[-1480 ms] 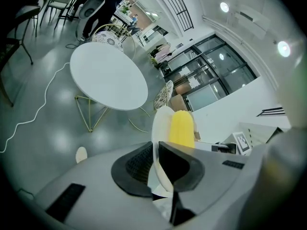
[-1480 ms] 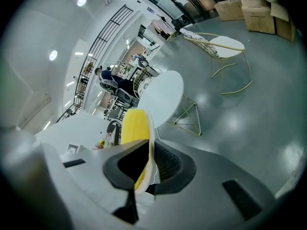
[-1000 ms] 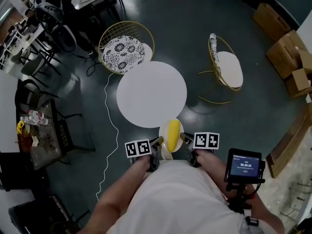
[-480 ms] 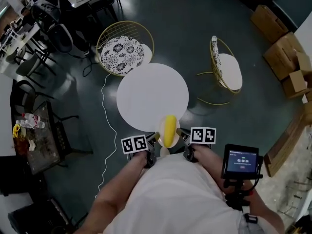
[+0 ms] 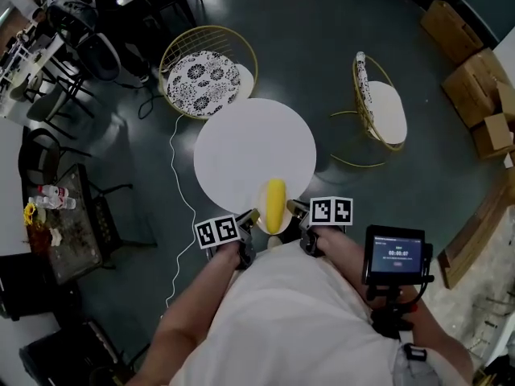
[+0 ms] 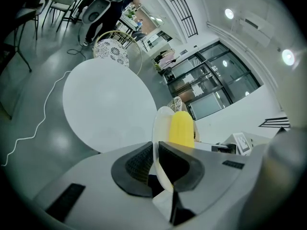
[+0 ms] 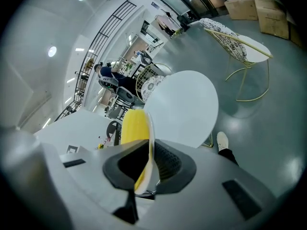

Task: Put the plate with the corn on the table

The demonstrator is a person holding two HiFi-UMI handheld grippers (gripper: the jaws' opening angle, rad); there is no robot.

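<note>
1. A small round white plate [image 5: 263, 217] with a yellow cob of corn [image 5: 275, 202] lying along its middle was seen from the head view, carried between two hand-held grippers.
2. The left gripper [image 5: 251, 215] was placed at the plate's 9 o'clock edge, and the right gripper [image 5: 296, 209] at its 3 o'clock edge.
3. In the left gripper view, the jaws were pressed onto the plate's thin rim [image 6: 158, 128], with the corn [image 6: 181, 128] just beyond them.
4. In the right gripper view, the jaws were likewise clamped on the plate's rim [image 7: 151, 147], with the corn [image 7: 134, 126] on the plate's far side.
5. The plate was held over the 6 o'clock edge of a round white table [image 5: 253, 155], partly past that edge. Whether it touched the tabletop could not be told from above; from both gripper views it appeared raised off the surface.
6. The tabletop was shown bare in all three views [image 6: 105, 104] [image 7: 184, 107].
7. As judged, the carrying was nearly done. What was left was for the plate to be brought further over the table, lowered level so the corn was not rolled off, and released by both grippers.
</note>
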